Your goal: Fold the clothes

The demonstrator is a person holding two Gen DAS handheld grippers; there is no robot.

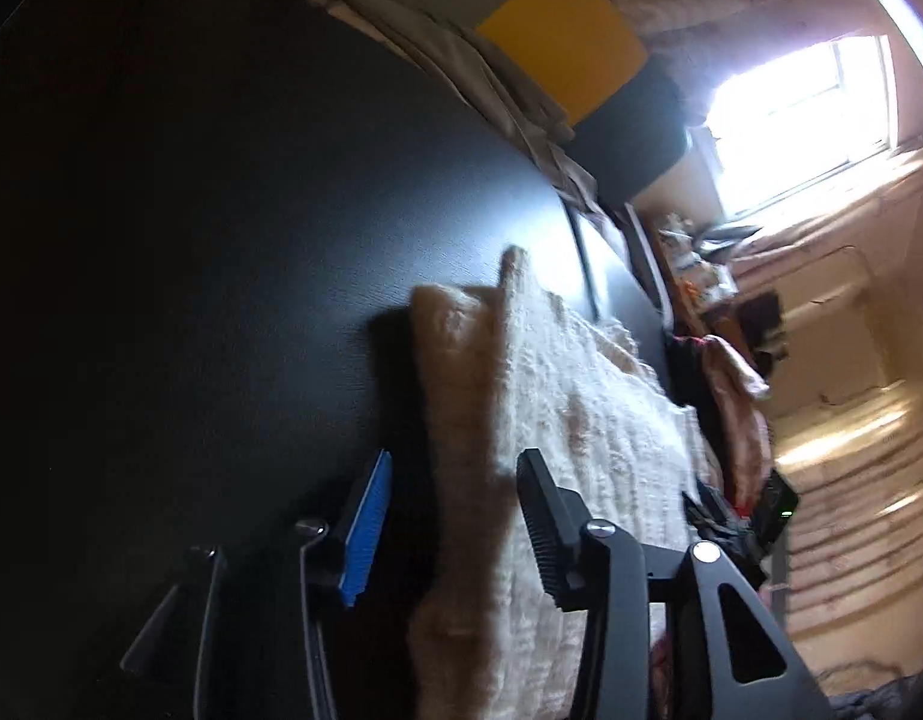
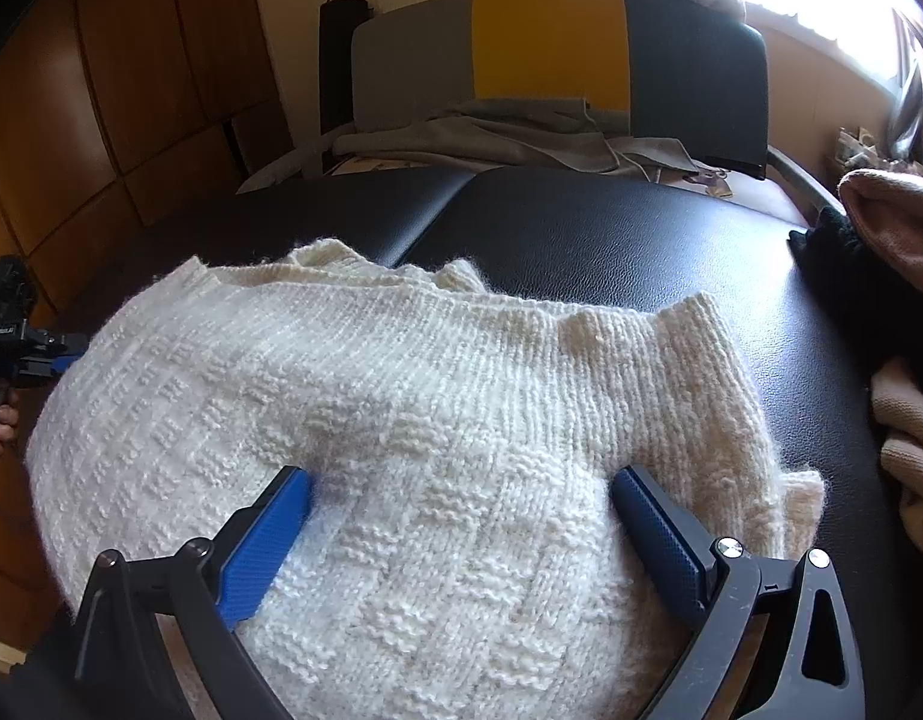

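The step in hand looks like the end of one fold: a cream knitted sweater (image 2: 401, 420) lies bunched and doubled over on the black padded table (image 2: 611, 240), and neither pair of tongs has hold of it. Next, I judge, each pair must find a fresh edge or corner and close on a single layer, then carry it across flat; the thick, loose knit will likely sag and drag its lower layers along if it is pinched too deep.

The sweater fills the space under and ahead of the right tongs (image 2: 461, 510), whose jaws stand wide apart above its basket-weave front, nothing pinched between them. Its ribbed hem or cuff sits just beyond them to the right.

The left tongs (image 1: 452, 525) are released too, their jaws straddling the sweater's folded side edge without pressing it, the bare table to their left.

Other clothes (image 2: 899, 312) lie heaped to the right of the right tongs.
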